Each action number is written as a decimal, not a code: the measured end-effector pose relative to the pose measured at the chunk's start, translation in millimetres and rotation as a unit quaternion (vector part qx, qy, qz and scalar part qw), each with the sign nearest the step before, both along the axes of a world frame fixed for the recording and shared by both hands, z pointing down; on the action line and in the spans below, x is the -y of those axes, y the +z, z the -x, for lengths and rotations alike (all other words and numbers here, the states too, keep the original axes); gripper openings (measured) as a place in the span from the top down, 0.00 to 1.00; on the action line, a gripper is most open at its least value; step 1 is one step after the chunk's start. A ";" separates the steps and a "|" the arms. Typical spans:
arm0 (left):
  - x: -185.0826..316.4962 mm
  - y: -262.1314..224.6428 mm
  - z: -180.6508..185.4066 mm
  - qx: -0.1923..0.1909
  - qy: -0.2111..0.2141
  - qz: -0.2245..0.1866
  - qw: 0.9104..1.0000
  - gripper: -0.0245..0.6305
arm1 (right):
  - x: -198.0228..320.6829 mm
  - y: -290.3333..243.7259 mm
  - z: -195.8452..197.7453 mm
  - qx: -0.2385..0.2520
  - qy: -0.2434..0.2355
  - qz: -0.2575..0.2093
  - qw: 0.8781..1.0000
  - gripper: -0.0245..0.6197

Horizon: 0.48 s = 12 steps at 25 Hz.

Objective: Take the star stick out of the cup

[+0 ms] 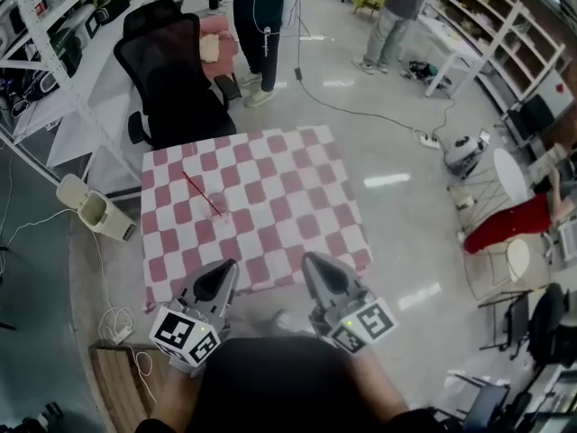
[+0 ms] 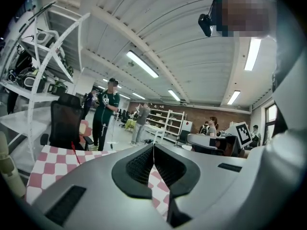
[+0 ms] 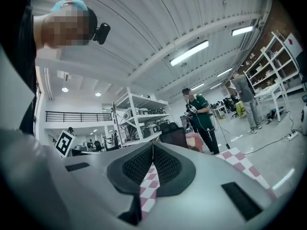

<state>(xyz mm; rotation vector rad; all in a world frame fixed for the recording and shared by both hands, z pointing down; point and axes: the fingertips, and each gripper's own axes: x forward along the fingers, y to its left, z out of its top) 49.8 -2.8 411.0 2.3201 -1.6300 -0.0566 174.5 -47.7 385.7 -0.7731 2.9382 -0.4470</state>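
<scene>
A thin red star stick (image 1: 200, 193) leans to the far left in a small clear cup (image 1: 219, 206), left of centre on the red-and-white checked table (image 1: 288, 206). In the left gripper view the stick (image 2: 74, 150) shows as a red line at the far left. My left gripper (image 1: 225, 271) and right gripper (image 1: 313, 264) hover side by side over the table's near edge, well short of the cup. Both pairs of jaws are shut with nothing between them, as the left gripper view (image 2: 153, 151) and the right gripper view (image 3: 153, 147) show.
A black office chair (image 1: 176, 70) stands at the table's far side. A beige bin (image 1: 90, 207) is on the floor to the left, with shelving (image 1: 54, 25) behind it. People stand further back, and a cable (image 1: 361, 111) runs across the floor.
</scene>
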 end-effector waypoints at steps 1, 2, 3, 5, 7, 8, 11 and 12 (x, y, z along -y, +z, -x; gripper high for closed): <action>0.7 1.5 4.0 0.000 -0.005 0.004 1.000 0.90 | 1.4 0.4 3.8 -0.001 -0.003 0.002 1.000 0.94; 1.3 3.0 8.5 -0.002 -0.010 0.007 1.000 0.90 | 2.6 1.0 8.3 -0.002 -0.007 0.004 1.000 0.94; 1.8 4.1 13.3 -0.003 -0.014 0.010 1.000 0.90 | 3.8 1.7 13.4 -0.004 -0.011 0.006 1.000 0.94; 2.3 6.1 24.6 -0.004 -0.022 0.014 1.000 0.90 | 6.1 2.7 24.8 -0.007 -0.016 0.009 1.000 0.94; 2.5 9.1 37.4 -0.005 -0.026 0.019 0.999 0.90 | 7.4 2.6 36.8 -0.010 -0.017 0.010 1.000 0.94; 2.7 11.0 44.4 -0.006 -0.026 0.023 0.999 0.90 | 7.8 2.1 42.9 -0.011 -0.015 0.011 1.000 0.94; 5.0 15.8 67.6 -0.009 -0.021 0.029 0.999 0.90 | 7.5 0.0 63.1 -0.016 -0.008 0.010 1.000 0.94; 6.4 17.3 75.9 -0.010 -0.019 0.031 0.999 0.90 | 6.6 -0.7 69.7 -0.018 -0.005 0.010 1.000 0.94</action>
